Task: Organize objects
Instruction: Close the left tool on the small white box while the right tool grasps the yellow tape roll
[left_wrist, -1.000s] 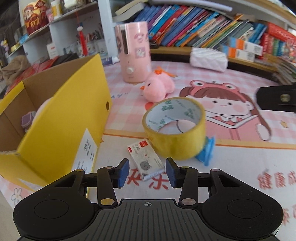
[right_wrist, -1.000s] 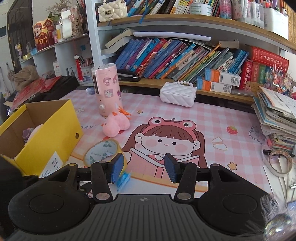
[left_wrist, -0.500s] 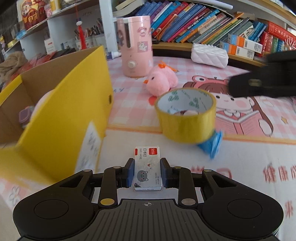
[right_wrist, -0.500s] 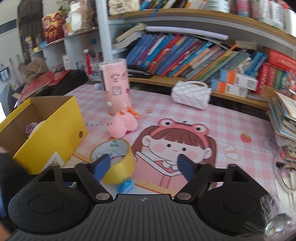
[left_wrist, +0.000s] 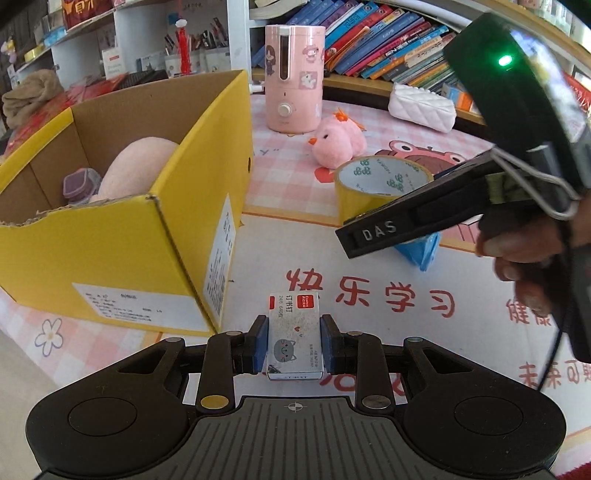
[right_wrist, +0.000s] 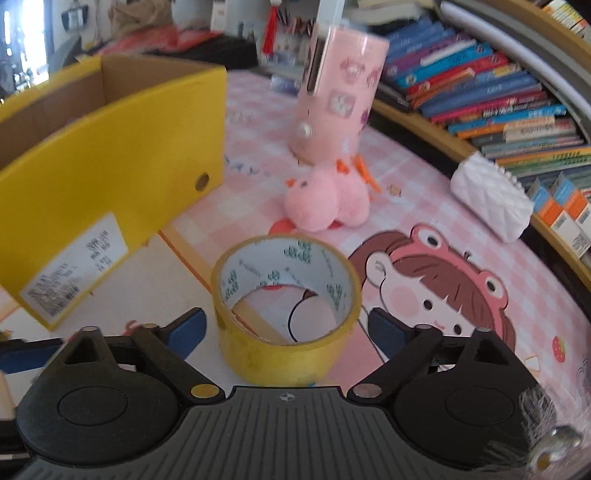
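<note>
My left gripper (left_wrist: 294, 341) is shut on a small white staple box (left_wrist: 294, 334) with a red label and a cat drawing, held just above the mat beside the yellow cardboard box (left_wrist: 122, 236). That box holds a pink plush and a small purple container. My right gripper (right_wrist: 286, 328) is open, its blue pads on either side of the yellow tape roll (right_wrist: 286, 306) without touching it. In the left wrist view the tape roll (left_wrist: 373, 184) stands partly hidden behind the right gripper's black body, which a hand holds.
A pink chick plush (right_wrist: 325, 199) lies behind the tape, with a tall pink humidifier (right_wrist: 338, 99) beyond it. A blue object (left_wrist: 421, 251) sits next to the tape. A white quilted pouch (right_wrist: 491, 195) and a shelf of books line the back right.
My left gripper shut on the staple box and lifted it toward the yellow box. My right gripper opened wide, rolled, and dropped down around the tape roll.
</note>
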